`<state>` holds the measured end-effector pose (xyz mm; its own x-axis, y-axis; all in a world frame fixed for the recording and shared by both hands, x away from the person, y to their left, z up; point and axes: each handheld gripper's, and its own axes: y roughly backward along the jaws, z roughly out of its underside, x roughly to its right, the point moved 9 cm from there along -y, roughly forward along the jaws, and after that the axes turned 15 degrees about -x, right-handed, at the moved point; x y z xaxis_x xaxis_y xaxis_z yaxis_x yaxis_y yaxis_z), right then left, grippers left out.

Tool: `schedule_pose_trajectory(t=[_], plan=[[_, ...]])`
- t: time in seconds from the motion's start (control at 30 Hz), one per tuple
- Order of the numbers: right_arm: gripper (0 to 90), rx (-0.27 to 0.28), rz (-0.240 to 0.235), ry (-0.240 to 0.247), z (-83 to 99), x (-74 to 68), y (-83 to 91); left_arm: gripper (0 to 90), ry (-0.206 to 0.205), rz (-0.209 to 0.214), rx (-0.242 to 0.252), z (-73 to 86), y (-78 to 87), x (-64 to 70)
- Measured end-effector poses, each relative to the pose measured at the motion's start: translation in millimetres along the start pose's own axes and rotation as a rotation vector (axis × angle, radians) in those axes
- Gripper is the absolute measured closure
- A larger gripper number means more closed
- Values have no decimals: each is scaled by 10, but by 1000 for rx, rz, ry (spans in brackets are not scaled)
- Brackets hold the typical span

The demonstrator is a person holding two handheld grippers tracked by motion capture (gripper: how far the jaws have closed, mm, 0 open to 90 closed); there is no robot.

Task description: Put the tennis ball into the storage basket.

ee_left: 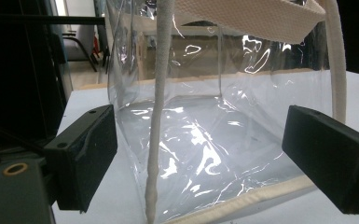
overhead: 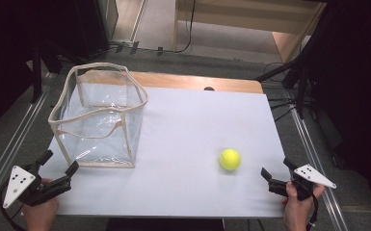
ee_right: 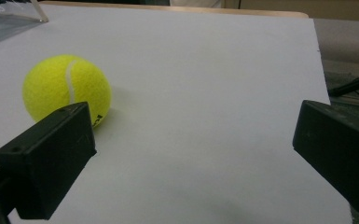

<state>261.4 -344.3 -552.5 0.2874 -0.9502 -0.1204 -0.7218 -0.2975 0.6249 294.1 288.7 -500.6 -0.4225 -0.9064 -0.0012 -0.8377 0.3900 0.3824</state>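
I have both grippers low at the near edge of the white table (overhead: pixel 183 144), each with its jaws spread wide and nothing between them. My left gripper (overhead: pixel 58 163) sits just in front of the clear plastic bag (overhead: pixel 99 120), which stands upright and open-topped at the table's left side; in the left gripper view its near corner seam (ee_left: pixel 156 140) runs up between my jaws, close ahead. My right gripper (overhead: pixel 275 169) sits near the tennis ball (overhead: pixel 230 159), which rests on the bare table toward the right, well apart from the bag; in the right gripper view the ball (ee_right: pixel 66 88) lies ahead and off toward one jaw, not centred. I judge the ball light, springy and fuzzy enough to grip well, but round, so it could roll if nudged; I'd close across its middle. The bag looks thin, floppy and slick, so the fabric-trimmed rim (overhead: pixel 118 66) seems the firmest place to pinch it.
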Motion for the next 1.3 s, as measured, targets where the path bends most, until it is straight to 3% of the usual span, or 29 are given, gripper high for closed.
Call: schedule_pose_trajectory(t=[0.43, 0.67, 0.8, 1.3], plan=[[0, -25, 34, 51, -109, -45, 54, 104, 2, 1, 4, 2, 10, 5], [0, -69, 2, 99, -237, -165, 23, 104, -3, -7, 3, 7, 16, 5], [0, -122, -27, 149, -329, -278, -47, 104, -14, -9, 7, 8, 19, 17], [0, -203, -82, 239, -538, -579, -161, 104, -27, -11, -2, 10, 3, 29]])
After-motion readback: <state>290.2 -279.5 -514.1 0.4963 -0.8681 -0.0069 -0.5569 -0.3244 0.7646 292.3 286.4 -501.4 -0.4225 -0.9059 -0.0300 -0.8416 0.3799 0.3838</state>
